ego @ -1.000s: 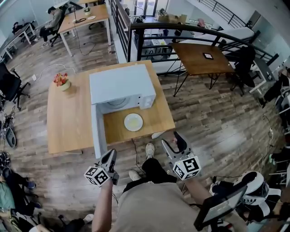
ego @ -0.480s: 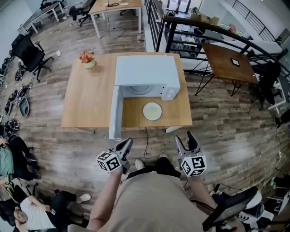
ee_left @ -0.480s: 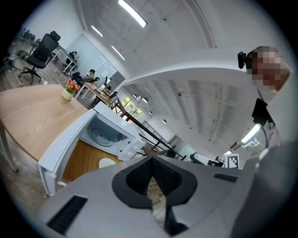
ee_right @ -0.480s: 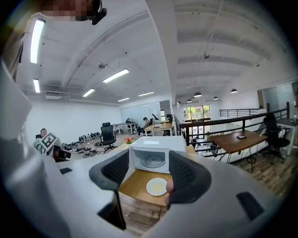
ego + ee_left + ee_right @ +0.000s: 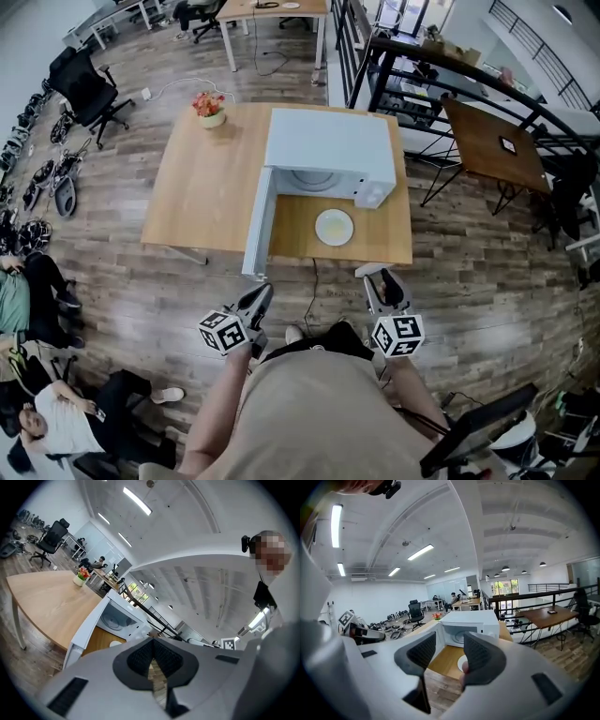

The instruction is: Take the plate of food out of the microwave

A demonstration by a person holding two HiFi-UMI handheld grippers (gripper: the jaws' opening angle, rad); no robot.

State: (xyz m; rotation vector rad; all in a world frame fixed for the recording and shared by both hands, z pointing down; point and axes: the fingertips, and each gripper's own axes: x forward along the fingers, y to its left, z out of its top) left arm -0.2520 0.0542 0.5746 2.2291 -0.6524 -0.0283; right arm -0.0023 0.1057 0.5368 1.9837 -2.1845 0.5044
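Nearest the body, both grippers are held low and well apart from the surface (image 5: 202, 187), much as they were a second ago. Meanwhile the surface has been brought nearer the middle of the head view. The left gripper (image 5: 261, 295) is seen with its fingers (image 5: 138, 658) pressed together, and nothing is held. The fingers (image 5: 423, 651) of the right gripper (image 5: 382, 281) are being closed from a wider gap, with nothing between them. Farther off, the plate (image 5: 335, 227) is set on the surface just in front of the microwave (image 5: 330, 141), whose door (image 5: 259, 225) is left swung open. The removal is therefore judged done, with the grippers drawn clear.
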